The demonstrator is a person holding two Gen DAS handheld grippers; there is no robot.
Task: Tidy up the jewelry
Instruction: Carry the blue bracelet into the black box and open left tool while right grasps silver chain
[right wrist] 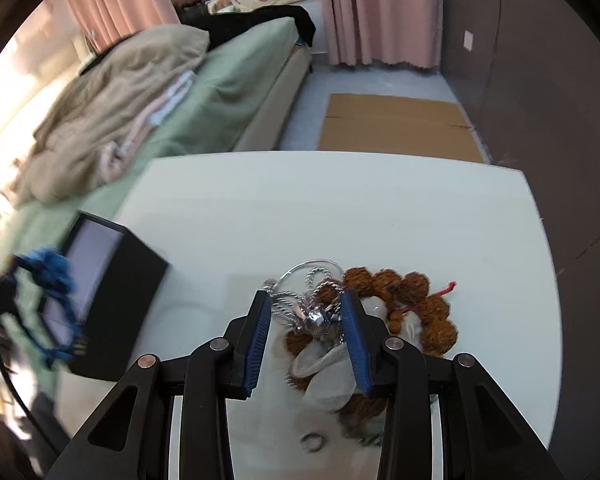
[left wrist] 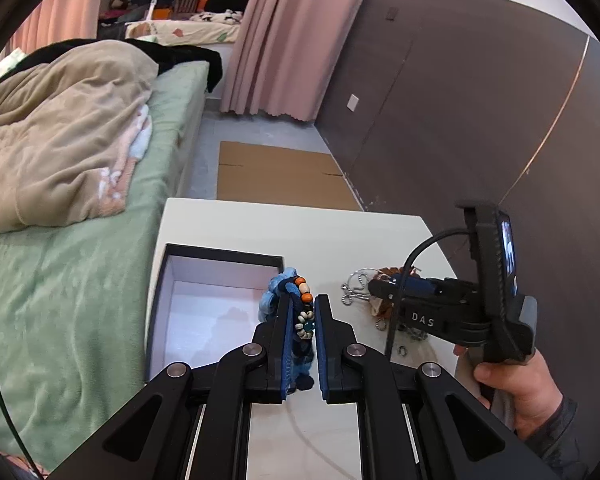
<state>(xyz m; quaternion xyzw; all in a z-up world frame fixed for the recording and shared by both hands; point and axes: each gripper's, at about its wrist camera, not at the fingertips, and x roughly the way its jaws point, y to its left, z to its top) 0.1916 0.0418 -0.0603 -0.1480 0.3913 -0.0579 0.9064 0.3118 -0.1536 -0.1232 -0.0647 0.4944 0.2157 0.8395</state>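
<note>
Open black box [left wrist: 220, 264] at table's left edge. Left gripper [left wrist: 303, 312] clamped narrow on beaded blue cord bracelet [left wrist: 302, 300] beside box — light, floppy. Right gripper [right wrist: 306, 312], jaws part-open, straddles silver chain tangle [right wrist: 312, 312] on table — slippery, snag-prone; pinch the bunched middle.

White table [right wrist: 340, 208], black box [right wrist: 132, 276] (open), jewelry pile [right wrist: 404, 300]
</note>
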